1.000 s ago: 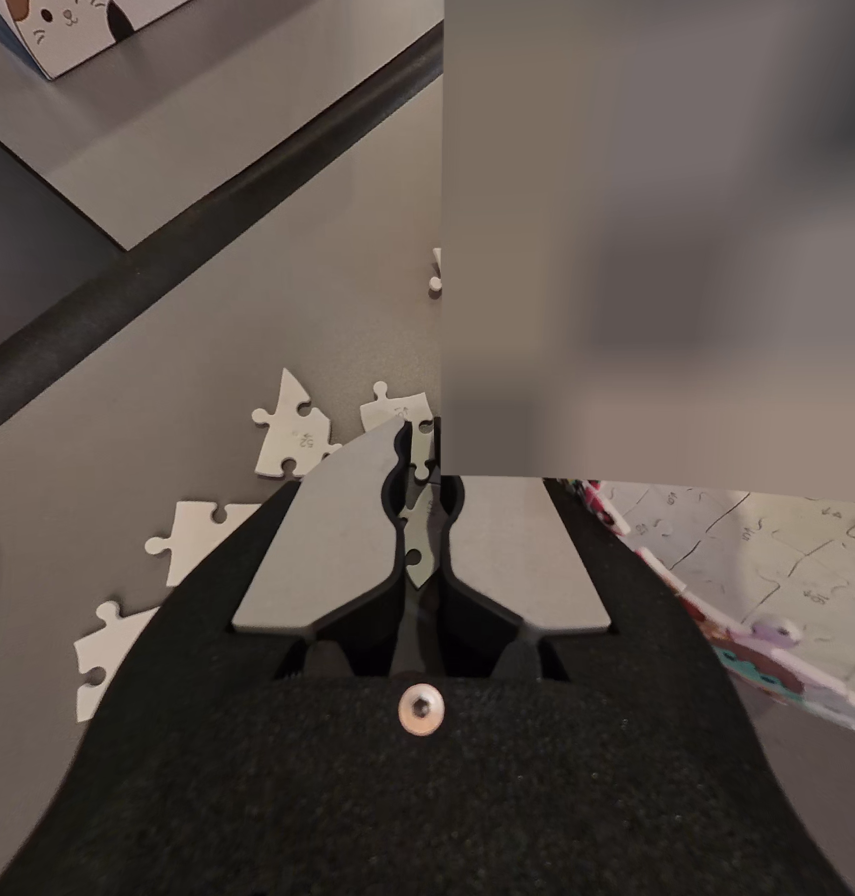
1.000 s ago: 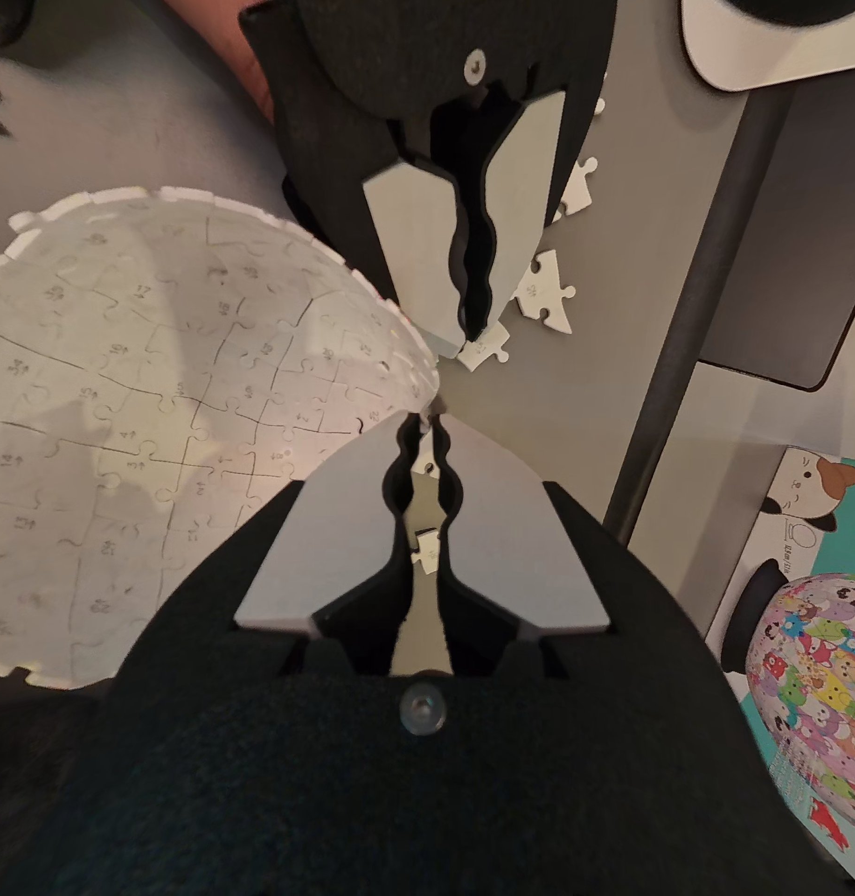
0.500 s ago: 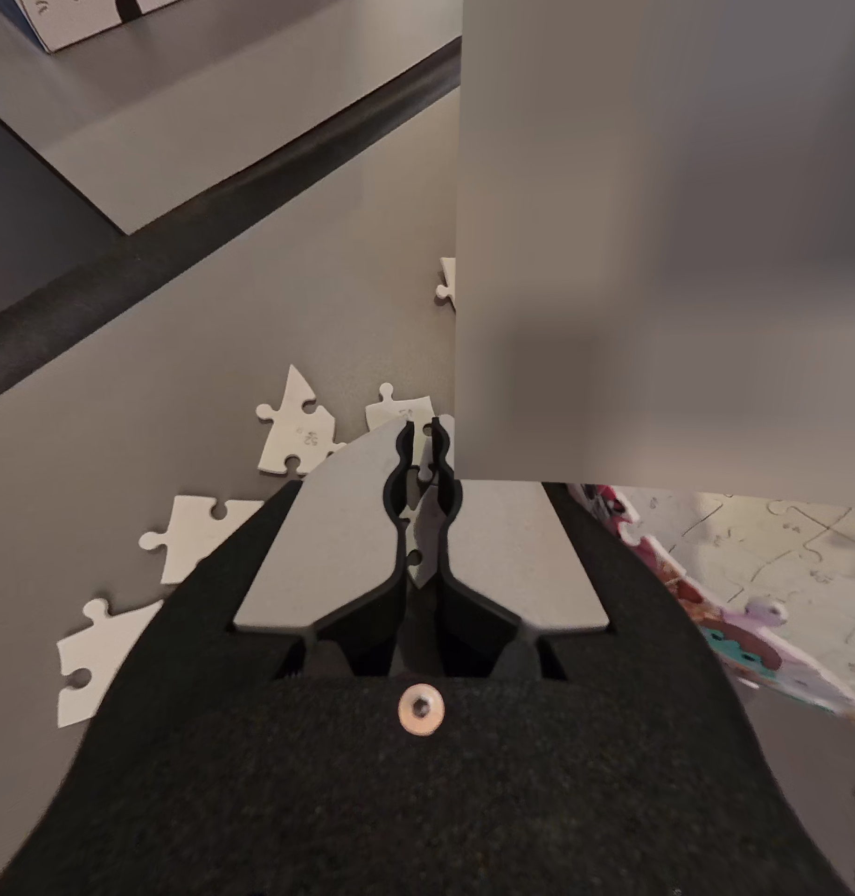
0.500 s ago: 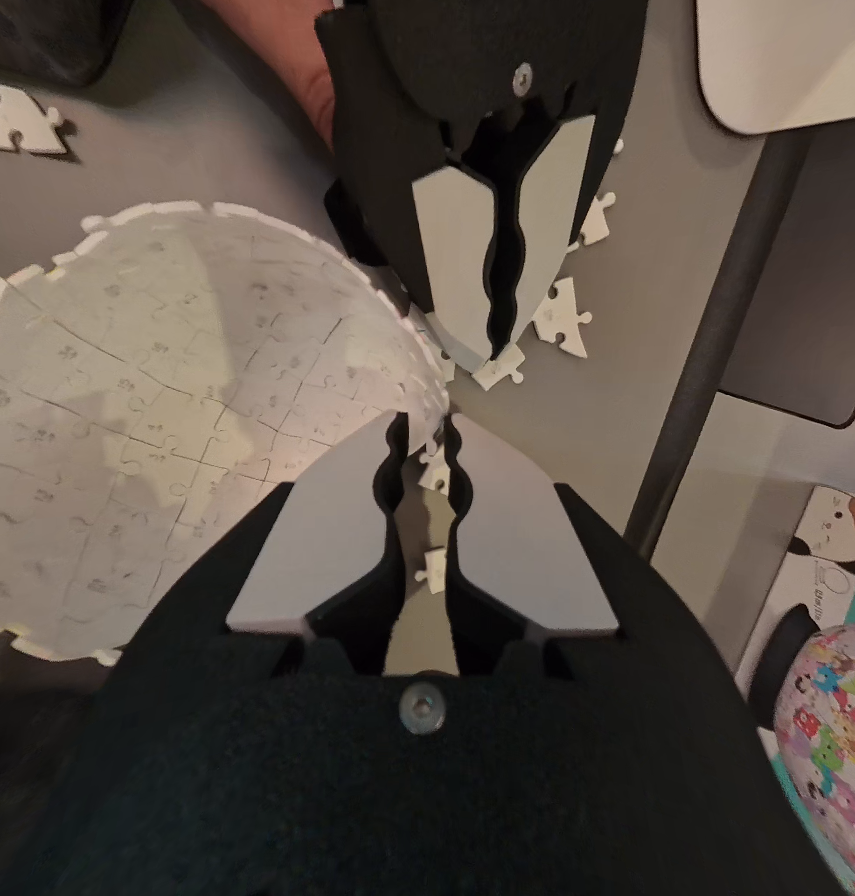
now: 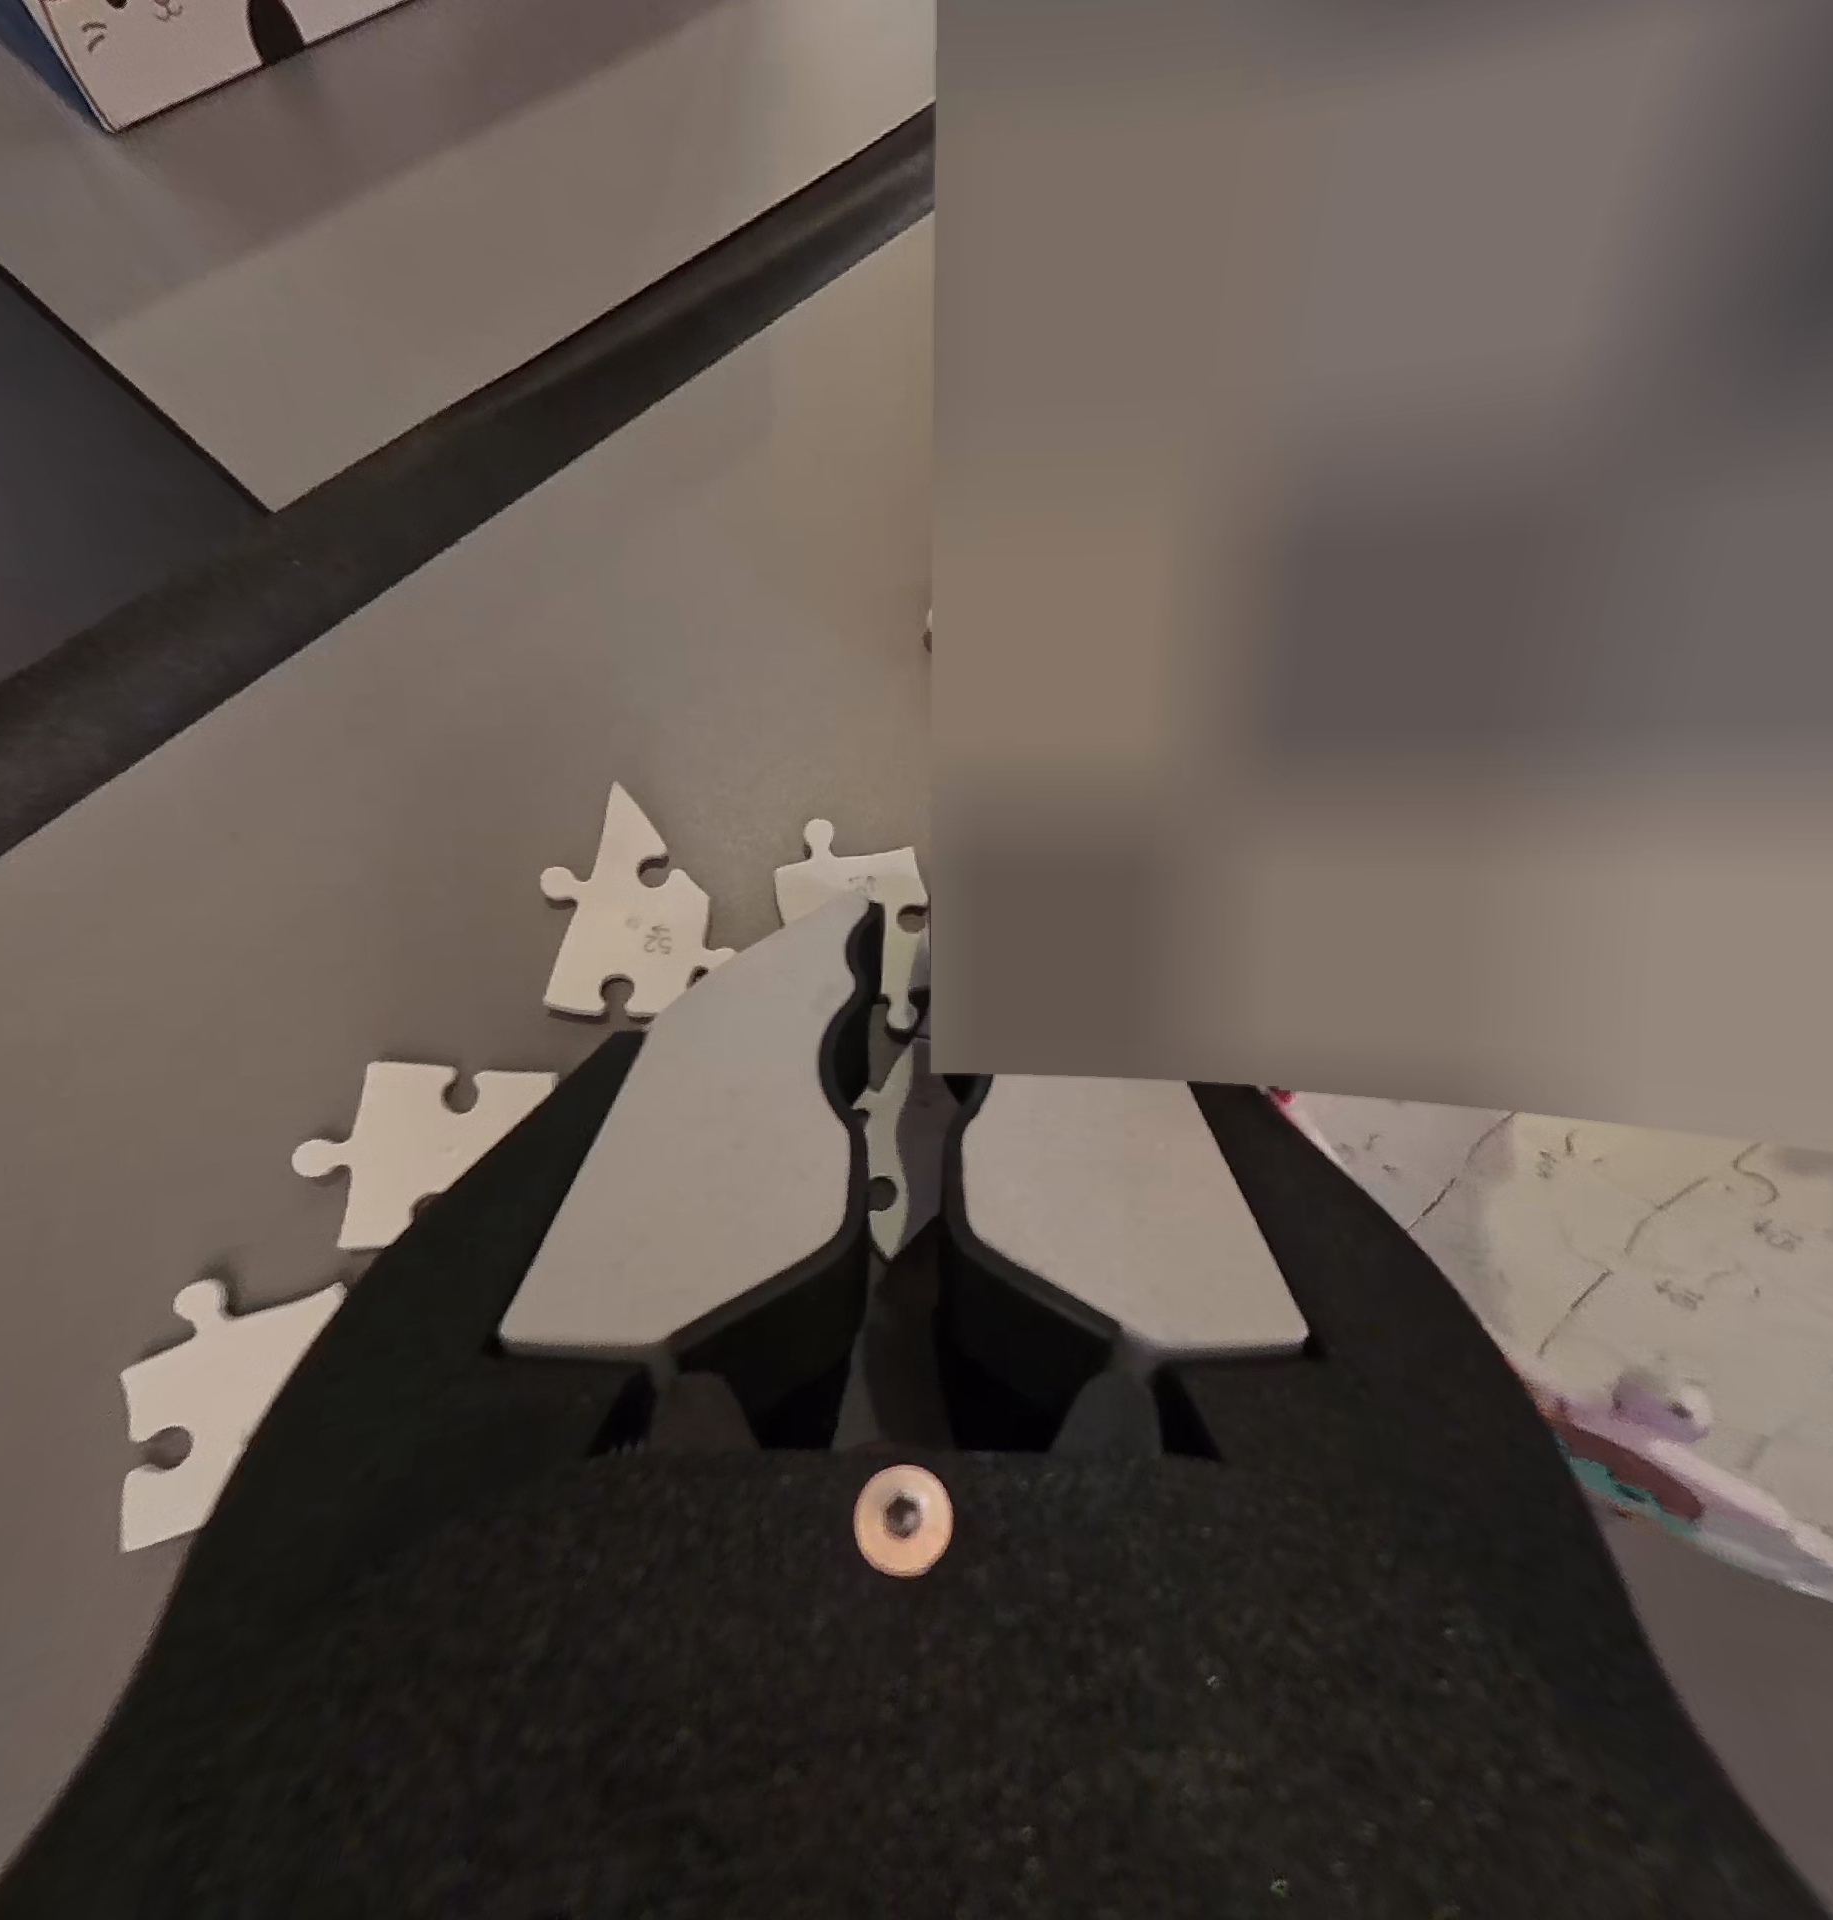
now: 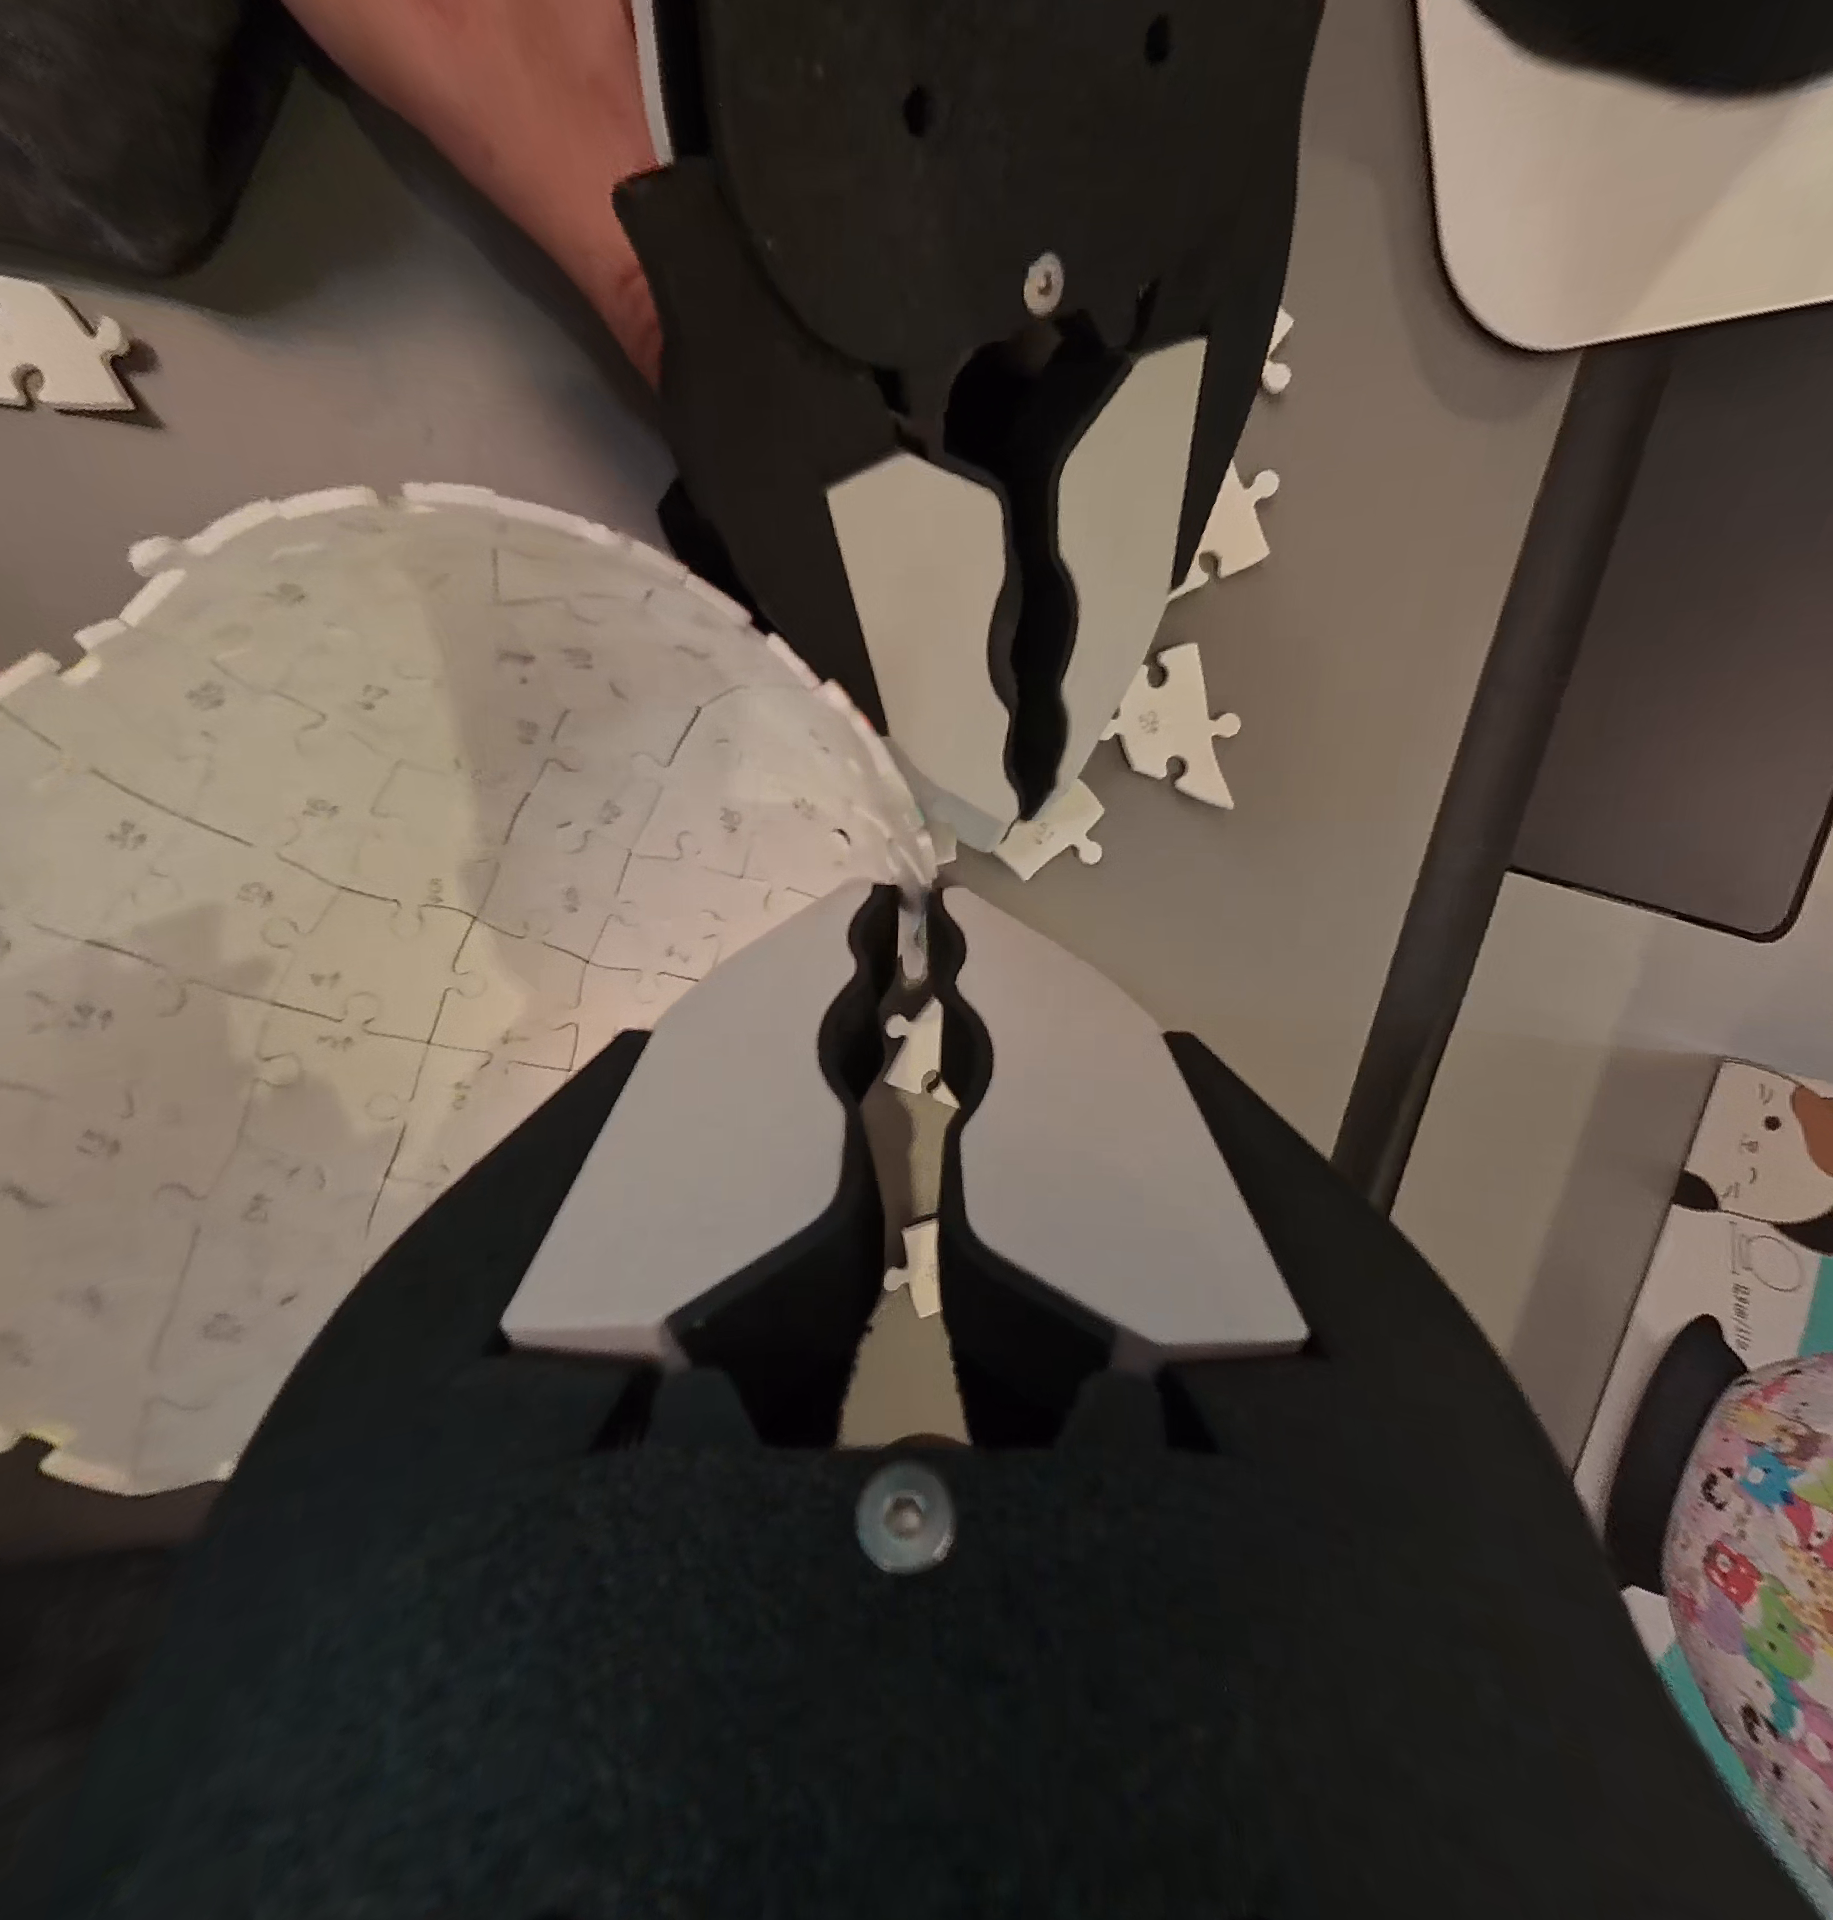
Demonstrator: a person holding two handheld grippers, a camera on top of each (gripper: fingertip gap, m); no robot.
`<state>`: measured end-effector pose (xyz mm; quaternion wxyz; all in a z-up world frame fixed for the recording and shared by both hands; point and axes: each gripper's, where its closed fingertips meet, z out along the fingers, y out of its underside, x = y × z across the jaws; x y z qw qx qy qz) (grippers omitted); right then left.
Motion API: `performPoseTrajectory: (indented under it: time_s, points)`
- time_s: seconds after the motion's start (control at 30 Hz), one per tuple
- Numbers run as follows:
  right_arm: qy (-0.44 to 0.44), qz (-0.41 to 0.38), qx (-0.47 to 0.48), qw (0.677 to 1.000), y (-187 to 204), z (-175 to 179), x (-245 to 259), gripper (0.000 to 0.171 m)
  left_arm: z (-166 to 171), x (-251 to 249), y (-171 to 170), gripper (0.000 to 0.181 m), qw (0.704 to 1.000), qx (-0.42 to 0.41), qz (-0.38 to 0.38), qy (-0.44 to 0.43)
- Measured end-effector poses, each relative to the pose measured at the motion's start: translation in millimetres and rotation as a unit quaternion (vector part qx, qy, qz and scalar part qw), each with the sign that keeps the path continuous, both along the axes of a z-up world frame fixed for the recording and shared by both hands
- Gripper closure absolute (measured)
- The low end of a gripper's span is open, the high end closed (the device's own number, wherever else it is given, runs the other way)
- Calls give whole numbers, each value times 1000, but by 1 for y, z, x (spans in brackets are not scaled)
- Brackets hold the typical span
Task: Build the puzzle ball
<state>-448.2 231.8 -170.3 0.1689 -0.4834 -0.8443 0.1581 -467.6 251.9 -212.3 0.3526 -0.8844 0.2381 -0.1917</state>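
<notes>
My right gripper [image 6: 917, 940] has its jaws pressed nearly together, pinching the rim of the shell [image 6: 372, 883], the half-built puzzle ball. The shell lies to my left with its white, numbered inside facing the right wrist camera, its notched rim running round the top and down to where my tips meet it. In the left wrist view only a slice of the shell [image 5: 1618, 1247] shows at the lower right, with a strip of its coloured printed outside along the near rim.

My left gripper [image 6: 1031, 800] comes in from the far side, tips pointing toward my right gripper and just beside the shell's rim. Its jaws stand narrowly apart in the right wrist view. In its own view the right-hand jaw tip is hidden behind a blurred patch, so I cannot tell whether it grips anything.

Loose white pieces lie face down on the grey table [image 5: 476, 727]: one piece [image 6: 1052, 836] directly under the left tips, a wedge piece [image 6: 1177, 732] just beyond, and others [image 5: 424, 1153] alongside the left gripper. One more piece [image 6: 44, 348] lies well apart at the far left. The box [image 6: 1764, 1382], printed with a colourful ball, sits at the right edge.
</notes>
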Motion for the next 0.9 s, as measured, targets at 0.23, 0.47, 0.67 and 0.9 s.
performPoseTrajectory:
  time_s: [0.23,0.47,0.67,0.9]
  points:
    - [3,-12,-20,1000,-1,1,-1,166,0,4,-2,181,1000,-9,-8,-13]
    - [0,-20,-23,1000,-1,-1,-2,166,0,5,-2,181,1000,-11,-7,-15]
    - [-3,-18,-25,1000,-2,0,-1,166,2,2,-2,179,999,-22,6,-35]
    - [-4,-15,-31,999,-2,1,0,165,35,-21,-3,167,993,-22,34,-111]
